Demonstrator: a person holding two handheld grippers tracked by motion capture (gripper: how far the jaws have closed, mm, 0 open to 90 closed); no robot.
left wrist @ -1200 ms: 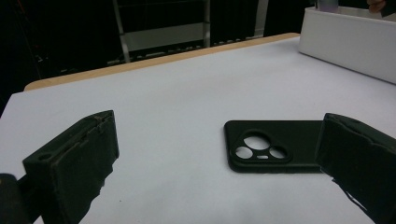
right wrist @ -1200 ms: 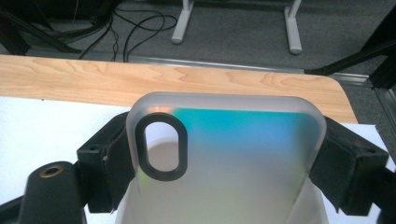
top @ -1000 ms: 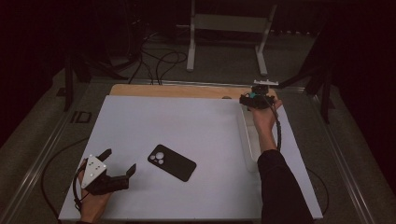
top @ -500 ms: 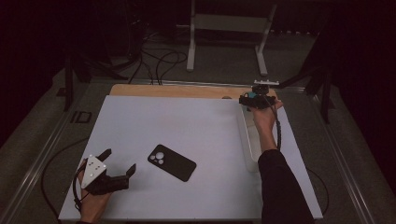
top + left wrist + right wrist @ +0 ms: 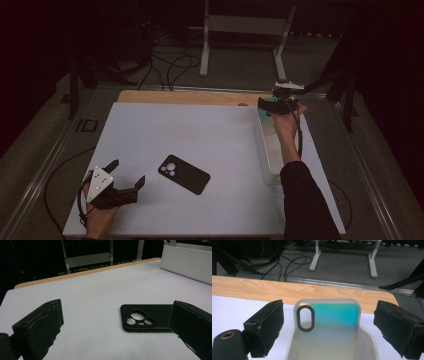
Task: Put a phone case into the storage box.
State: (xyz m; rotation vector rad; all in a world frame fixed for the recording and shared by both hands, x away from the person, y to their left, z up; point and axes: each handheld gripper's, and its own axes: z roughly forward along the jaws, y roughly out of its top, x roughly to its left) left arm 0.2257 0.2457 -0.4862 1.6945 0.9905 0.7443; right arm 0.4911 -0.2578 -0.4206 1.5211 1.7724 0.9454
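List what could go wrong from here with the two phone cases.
The iridescent case stands on end in the white bin, between the right gripper's open fingers, which have just been opening. Nothing presses on it, so it may tip over.

The black case lies flat on the white mat. The left gripper's open fingers may struggle to get under so thin an edge and could push it along instead.

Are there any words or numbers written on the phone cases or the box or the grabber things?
None: no readable word, number or logo.
Matte black phone case: plain, only camera holes.
Shiny blue-green see-through phone case: plain, only an oval cutout.
White plastic bin: no label.
Left gripper and right gripper: no readable marks.
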